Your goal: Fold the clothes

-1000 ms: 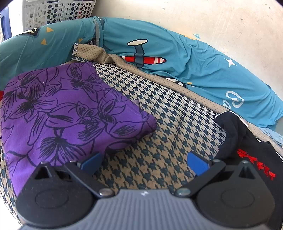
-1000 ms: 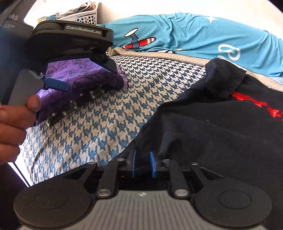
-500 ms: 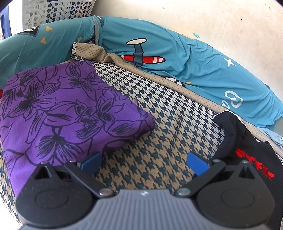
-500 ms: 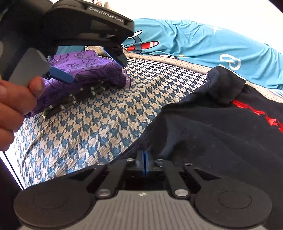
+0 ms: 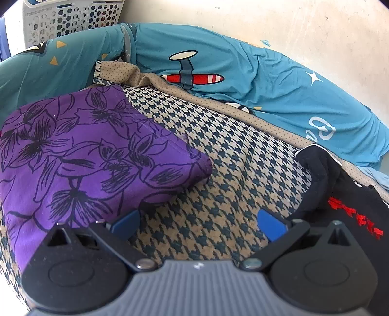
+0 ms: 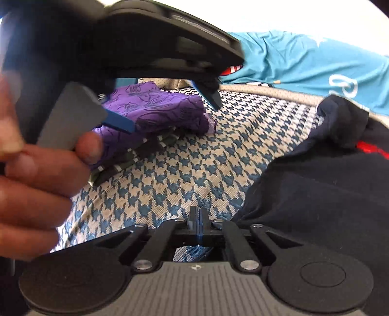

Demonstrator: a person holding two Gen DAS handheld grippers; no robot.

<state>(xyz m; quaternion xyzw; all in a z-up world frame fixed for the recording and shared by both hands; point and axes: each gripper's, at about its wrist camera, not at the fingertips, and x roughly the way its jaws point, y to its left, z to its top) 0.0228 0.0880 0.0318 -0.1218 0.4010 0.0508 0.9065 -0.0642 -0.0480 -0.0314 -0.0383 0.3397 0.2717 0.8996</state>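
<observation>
Soft, limp black garment with red lettering point(image 6: 323, 194) spread over the right half of the right wrist view and bunched at the lower right of the left wrist view, lying on the blue-and-cream houndstooth cover point(image 6: 184, 175). Likely light and floppy, prone to sagging and sliding once lifted, so best taken at a hem or corner rather than mid-panel; nearest edge just right of the right gripper point(image 6: 198, 220) at lower centre. Right gripper fully closed, blue pads pressed flat together, jaws having just come together; no cloth visibly pinched between them, houndstooth showing in front and the black edge just beside. Pointed downward and forward across the cover. Folded purple cloth with black flower outlines point(image 5: 92, 155) at centre left of the left wrist view, sitting on a dark striped piece point(image 6: 136, 155) visible beneath it in the right wrist view. Left gripper point(image 5: 198, 222) wide open, blue fingers well apart over bare houndstooth, nothing between them, tilted down toward the cover with the purple fold just at its left finger. Hand point(image 6: 36, 182) wrapped round the left gripper's handle, filling the left of the right wrist view, blurred. Turquoise aeroplane-print fabric point(image 5: 243, 80) across the top, white perforated basket point(image 5: 73, 19) at upper left.
</observation>
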